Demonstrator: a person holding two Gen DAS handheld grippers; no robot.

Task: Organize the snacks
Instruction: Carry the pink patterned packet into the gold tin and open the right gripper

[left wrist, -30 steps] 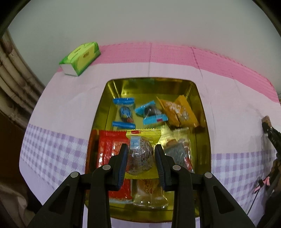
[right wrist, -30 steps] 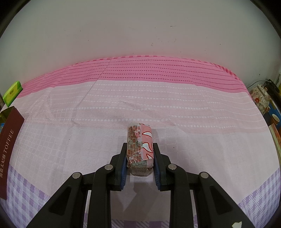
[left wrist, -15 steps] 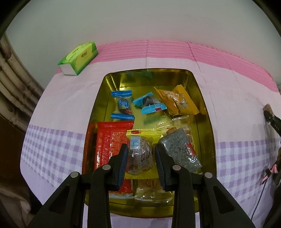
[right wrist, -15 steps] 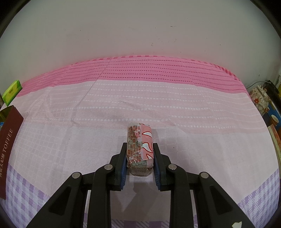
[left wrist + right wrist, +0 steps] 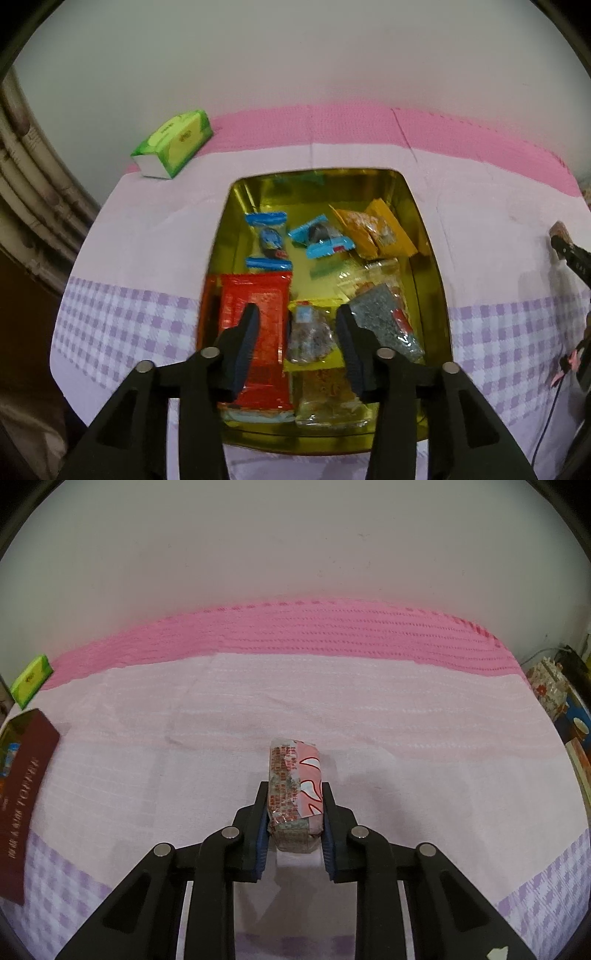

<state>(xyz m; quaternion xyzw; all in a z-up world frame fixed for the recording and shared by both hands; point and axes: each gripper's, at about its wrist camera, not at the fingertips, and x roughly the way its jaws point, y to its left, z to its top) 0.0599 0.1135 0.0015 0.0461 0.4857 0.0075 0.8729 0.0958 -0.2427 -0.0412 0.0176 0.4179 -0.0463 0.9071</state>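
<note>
Left wrist view: my left gripper (image 5: 297,332) hangs over the near end of the gold tin (image 5: 428,236), which sits mid-table on the pink and lilac cloth (image 5: 147,229). Its fingers (image 5: 248,332) are opening; the yellow-edged clear packet (image 5: 312,338) lies between them, no longer pinched, on top of the other snacks. To do this step well I'd let the fingers spread fully before lifting, then come straight up so the pads don't drag the packet or snag the red pack (image 5: 255,321) beside it.

Count in the tin, as far as I can see:
- two blue-wrapped sweets (image 5: 267,240) at the far end
- two orange packets (image 5: 373,230) at the far right
- one red pack, near left
- one dark seed-like packet (image 5: 384,325), near right
- one clear packet under the released one, near edge
- at least one more clear wrapper mid-right, hard to separate

One green tissue pack (image 5: 175,144) sits at the far left corner of the table.

Right wrist view: my right gripper (image 5: 294,812) is clamped on one pink-and-white wrapped snack (image 5: 295,775), low over the cloth mid-table, well apart from the tin, whose maroon side (image 5: 26,786) shows at the left edge. I can't tell whether the snack's underside touches the cloth. That one goes to the tin next, I'd judge.
</note>
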